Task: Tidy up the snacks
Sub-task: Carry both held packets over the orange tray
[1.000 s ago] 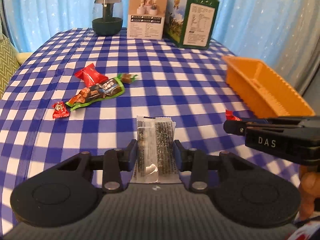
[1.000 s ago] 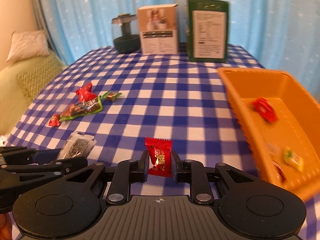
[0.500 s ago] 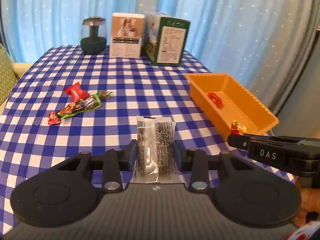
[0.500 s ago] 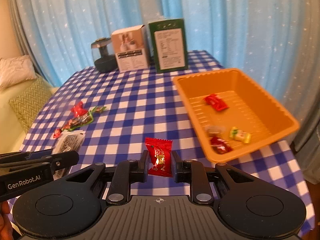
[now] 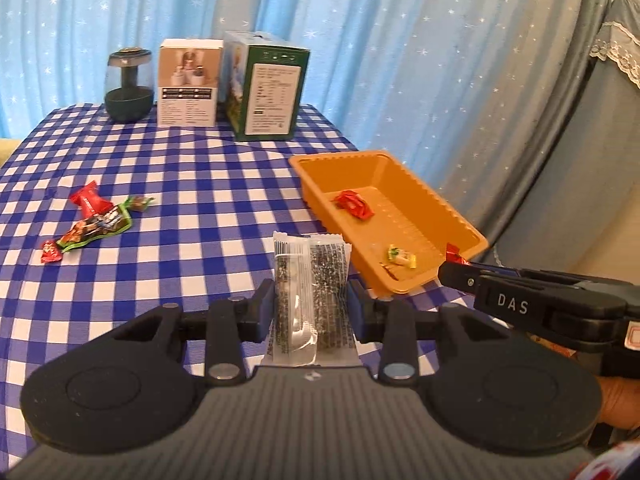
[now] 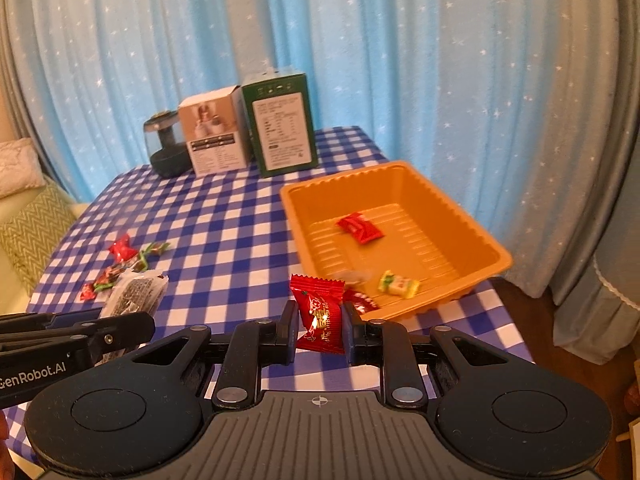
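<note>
Item: left gripper (image 5: 311, 304), pinching a clear packet (image 5: 310, 300) of dark seeded snack by its long edges, held upright above the checked cloth (image 5: 200, 184). Item: right gripper (image 6: 320, 326), pinching a red candy (image 6: 319, 314), held in the air just short of the near corner of the orange tray (image 6: 472, 236). Tray contents: one red wrapper (image 6: 359, 228) mid-floor, a yellow-green sweet (image 6: 398, 284) and another red piece (image 6: 362, 300) near the front wall; something pale beside them, too blurred to name. Loose stock left on the cloth, well apart from the tray: a red candy (image 5: 89, 199), a green-edged bar (image 5: 98, 228), a small green twist (image 5: 140, 203), a small red piece (image 5: 50, 257). Background: two boxes (image 5: 232, 88), a dark jar (image 5: 129, 86). Step in hand, as judged: carrying both items to the tray. Handling note: bring each load fully over the tray floor, past the ribbed wall, before releasing; lower first so the light wrappers do not bounce out; release one at a time, keeping the two tools from colliding.
</note>
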{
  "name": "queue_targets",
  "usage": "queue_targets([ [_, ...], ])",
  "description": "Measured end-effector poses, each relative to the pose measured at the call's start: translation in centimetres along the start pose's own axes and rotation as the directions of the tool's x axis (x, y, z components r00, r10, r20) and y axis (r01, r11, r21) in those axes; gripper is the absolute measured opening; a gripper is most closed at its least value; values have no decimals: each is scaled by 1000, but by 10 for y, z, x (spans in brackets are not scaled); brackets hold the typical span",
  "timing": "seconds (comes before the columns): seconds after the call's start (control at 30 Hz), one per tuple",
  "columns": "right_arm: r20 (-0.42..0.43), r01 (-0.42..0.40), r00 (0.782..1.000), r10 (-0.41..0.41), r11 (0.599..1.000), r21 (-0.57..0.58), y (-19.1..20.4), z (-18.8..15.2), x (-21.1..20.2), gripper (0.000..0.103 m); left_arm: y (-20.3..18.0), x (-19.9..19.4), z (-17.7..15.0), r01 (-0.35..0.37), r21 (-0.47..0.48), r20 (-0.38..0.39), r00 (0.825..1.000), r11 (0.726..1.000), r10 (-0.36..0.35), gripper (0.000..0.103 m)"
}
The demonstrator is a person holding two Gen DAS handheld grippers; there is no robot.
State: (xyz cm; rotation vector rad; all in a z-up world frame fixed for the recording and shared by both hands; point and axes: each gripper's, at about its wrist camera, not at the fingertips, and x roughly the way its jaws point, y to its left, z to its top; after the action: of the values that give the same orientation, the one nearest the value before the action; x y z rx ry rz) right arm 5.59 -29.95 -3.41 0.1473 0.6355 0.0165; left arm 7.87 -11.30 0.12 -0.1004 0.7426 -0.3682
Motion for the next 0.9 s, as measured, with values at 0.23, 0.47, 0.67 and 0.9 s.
queue_targets([
  [0.23,11,21,1000,-21,1000,22,-16,3,-5,23,-15,8,4,22,15,-7,1000,1000,-21,34],
  [0.47,15,44,999,-45,998,44,-30,5,-7,23,-30,15,8,36,41,-8,999,998,-36,34],
  [0.67,21,65,998,-67,995,69,-46,9,-7,23,-47,29,17,54,74,-10,999,996,-53,34],
  [0.9,21,78,997,-80,994,80,-67,18,1,23,-65,51,29,81,94,-22,997,992,-79,34],
])
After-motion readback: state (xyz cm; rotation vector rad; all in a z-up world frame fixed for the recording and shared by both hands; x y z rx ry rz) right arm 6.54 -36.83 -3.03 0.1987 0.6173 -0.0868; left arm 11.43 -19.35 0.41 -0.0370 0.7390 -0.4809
